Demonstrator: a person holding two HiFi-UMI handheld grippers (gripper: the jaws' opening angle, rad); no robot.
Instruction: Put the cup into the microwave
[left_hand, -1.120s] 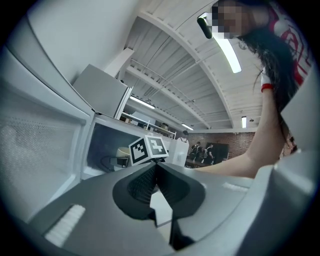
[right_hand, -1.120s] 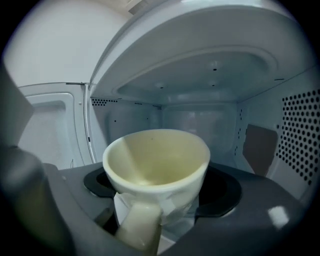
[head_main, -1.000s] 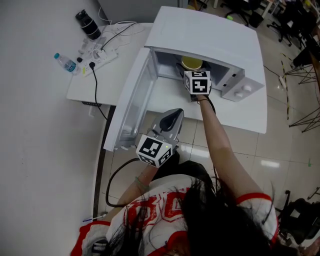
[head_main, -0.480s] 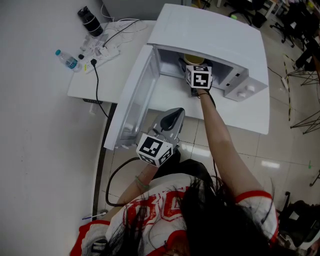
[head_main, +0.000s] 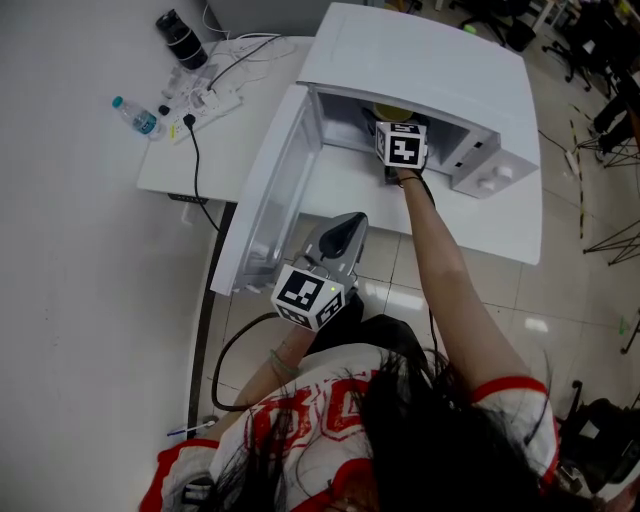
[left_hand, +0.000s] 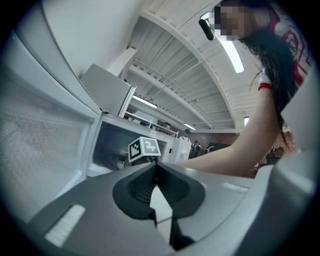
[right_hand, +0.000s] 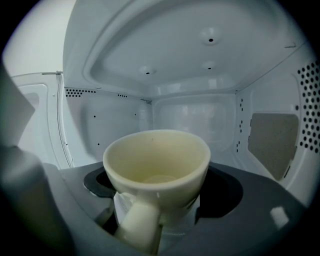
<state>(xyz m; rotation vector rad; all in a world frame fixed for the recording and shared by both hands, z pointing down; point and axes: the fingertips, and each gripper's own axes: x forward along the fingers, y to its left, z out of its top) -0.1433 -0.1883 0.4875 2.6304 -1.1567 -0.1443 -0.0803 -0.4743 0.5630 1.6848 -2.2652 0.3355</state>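
Observation:
The white microwave (head_main: 430, 70) stands on a white table with its door (head_main: 270, 190) swung open to the left. My right gripper (head_main: 396, 128) reaches into the cavity, shut on a cream cup (head_main: 392, 111) that barely shows under the roof. In the right gripper view the cup (right_hand: 157, 160) sits upright between the jaws of the right gripper (right_hand: 159, 200), handle toward the camera, with the cavity walls (right_hand: 195, 115) all around. My left gripper (head_main: 353, 222) hangs below the table's front edge, shut and empty; the left gripper (left_hand: 156, 172) points at the open door (left_hand: 45, 135).
On the table's left end (head_main: 210, 150) lie a power strip (head_main: 205, 105) with cables, a small water bottle (head_main: 135, 115) and a black tumbler (head_main: 182, 38). A grey wall runs along the left. Tiled floor lies below, with chairs at the far upper right.
My right gripper has carried the cup deeper into the microwave, so the cup is now mostly hidden under the roof. The left gripper has stayed in place.

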